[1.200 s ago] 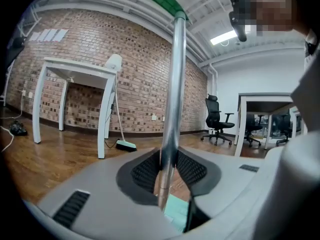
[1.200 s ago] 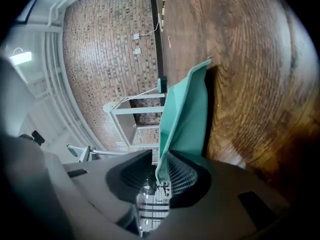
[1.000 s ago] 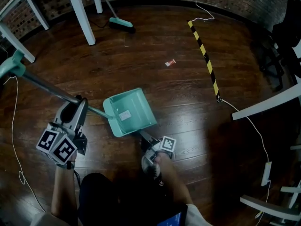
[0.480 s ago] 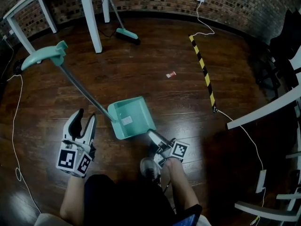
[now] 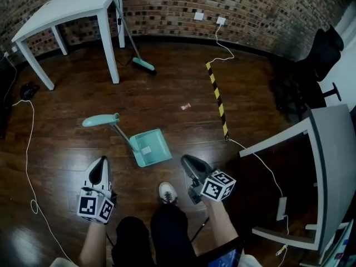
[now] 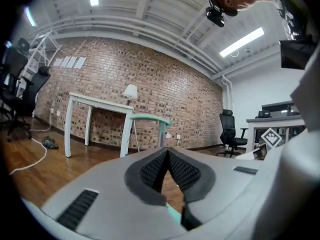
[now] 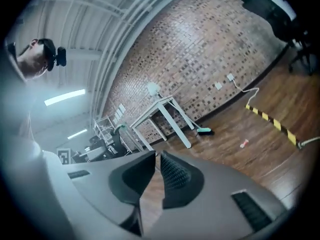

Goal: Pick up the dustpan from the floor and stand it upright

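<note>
Jaws first: your left gripper (image 5: 99, 166) is fully closed, pads tip to tip w/ nothing pinched. It stood open half a sec ago and has snapped together since. Your right gripper (image 5: 189, 163) has just been narrowing too. Its own view shows a thin slit btwn the pads w/ only floor (image 5: 167, 93) behind, so it's empty.

What changed: a sec ago the dustpan (image 5: 149, 148) lay w/ its long handle low across the boards, left gripper at the shaft, right gripper at the pan's near edge. Half a sec ago the left was already off the shaft and only the right sat by the pan. Now neither touches it. Both grippers are drawn back toward you, either side of your shoe (image 5: 167, 192), clearly apart from the pan.

Dustpan pos.: on the floor just ahead of your feet, pan down, handle rising to its teal grip (image 5: 100, 120). It's well short of the white table (image 5: 67, 7) and the broom (image 5: 143, 64). Nothing props it.

My read: it stands unaided, so the task looks done. From the steep head view the handle seems to lean left, but I can't tell if that's real tilt or perspective. Keep clear, and regrasp only if it tips.
</note>
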A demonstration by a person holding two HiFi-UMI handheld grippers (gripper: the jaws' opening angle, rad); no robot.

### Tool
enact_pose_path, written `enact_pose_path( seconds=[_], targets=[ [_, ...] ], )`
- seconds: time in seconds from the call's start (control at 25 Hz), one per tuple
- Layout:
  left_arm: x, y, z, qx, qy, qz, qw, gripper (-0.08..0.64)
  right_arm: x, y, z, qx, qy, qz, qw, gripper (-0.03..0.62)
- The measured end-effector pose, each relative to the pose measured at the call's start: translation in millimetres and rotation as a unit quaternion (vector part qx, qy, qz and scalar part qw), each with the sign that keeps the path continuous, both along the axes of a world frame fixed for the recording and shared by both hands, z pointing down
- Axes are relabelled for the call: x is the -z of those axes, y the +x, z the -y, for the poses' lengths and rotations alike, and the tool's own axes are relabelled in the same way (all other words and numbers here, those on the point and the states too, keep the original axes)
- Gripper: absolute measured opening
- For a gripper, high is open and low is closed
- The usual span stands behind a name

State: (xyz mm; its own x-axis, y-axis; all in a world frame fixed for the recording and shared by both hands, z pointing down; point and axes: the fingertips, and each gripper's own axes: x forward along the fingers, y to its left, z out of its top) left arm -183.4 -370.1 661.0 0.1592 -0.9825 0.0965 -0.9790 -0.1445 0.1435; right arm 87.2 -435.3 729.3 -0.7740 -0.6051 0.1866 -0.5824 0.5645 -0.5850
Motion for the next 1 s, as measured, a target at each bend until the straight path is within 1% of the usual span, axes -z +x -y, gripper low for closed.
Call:
enact_pose_path(
  seconds=[0.12, 0.16, 0.24, 0.32, 0.4, 0.44, 0.52, 0.6, 0.68, 0.76, 0.8, 1.0],
  targets=[
    [75, -1, -10, -0.01, -0.007, 0.022, 0.9997, 0.0, 95, -5, -9, -0.017, 0.035, -0.042, 0.998, 0.019],
    [102, -3, -14, -0.01, -0.009, 0.024, 0.9996, 0.0, 128, -9, -12, -0.019, 0.049, -0.057, 0.997, 0.017],
    [157, -6, -22, -0.01, -0.01, 0.011, 0.9998, 0.0, 193, -18, -21, -0.024, 0.076, -0.082, 0.993, -0.011],
    [214, -8, -32, -0.009, -0.006, -0.013, 0.9999, 0.0, 256, -24, -32, -0.032, 0.101, -0.098, 0.99, -0.011],
    [271, -11, -45, -0.013, 0.007, -0.025, 0.9996, 0.0, 315, -30, -47, -0.041, 0.126, -0.116, 0.984, -0.012],
    [300, -12, -53, -0.018, 0.017, -0.023, 0.9994, 0.0, 342, -35, -57, -0.047, 0.137, -0.125, 0.981, -0.011],
    [351, -12, -75, -0.034, 0.039, -0.01, 0.9986, 0.0, 392, -41, -80, -0.06, 0.151, -0.131, 0.978, -0.012],
    [392, -7, -102, -0.056, 0.059, 0.01, 0.9966, 0.0, 436, -44, -109, -0.074, 0.163, -0.123, 0.976, -0.014],
    [427, 0, -128, -0.083, 0.08, 0.035, 0.9928, 0.0, 475, -50, -136, -0.081, 0.192, -0.13, 0.969, -0.014],
    [448, 4, -151, -0.098, 0.091, 0.052, 0.9897, 0.0, 502, -59, -162, -0.077, 0.225, -0.151, 0.96, -0.012],
    [455, 3, -162, -0.098, 0.092, 0.055, 0.9894, 0.0, 513, -65, -174, -0.074, 0.238, -0.156, 0.956, -0.012],
    [480, -8, -197, -0.077, 0.089, 0.066, 0.9909, 0.0, 565, -93, -217, -0.062, 0.288, -0.15, 0.944, -0.012]
  ],
)
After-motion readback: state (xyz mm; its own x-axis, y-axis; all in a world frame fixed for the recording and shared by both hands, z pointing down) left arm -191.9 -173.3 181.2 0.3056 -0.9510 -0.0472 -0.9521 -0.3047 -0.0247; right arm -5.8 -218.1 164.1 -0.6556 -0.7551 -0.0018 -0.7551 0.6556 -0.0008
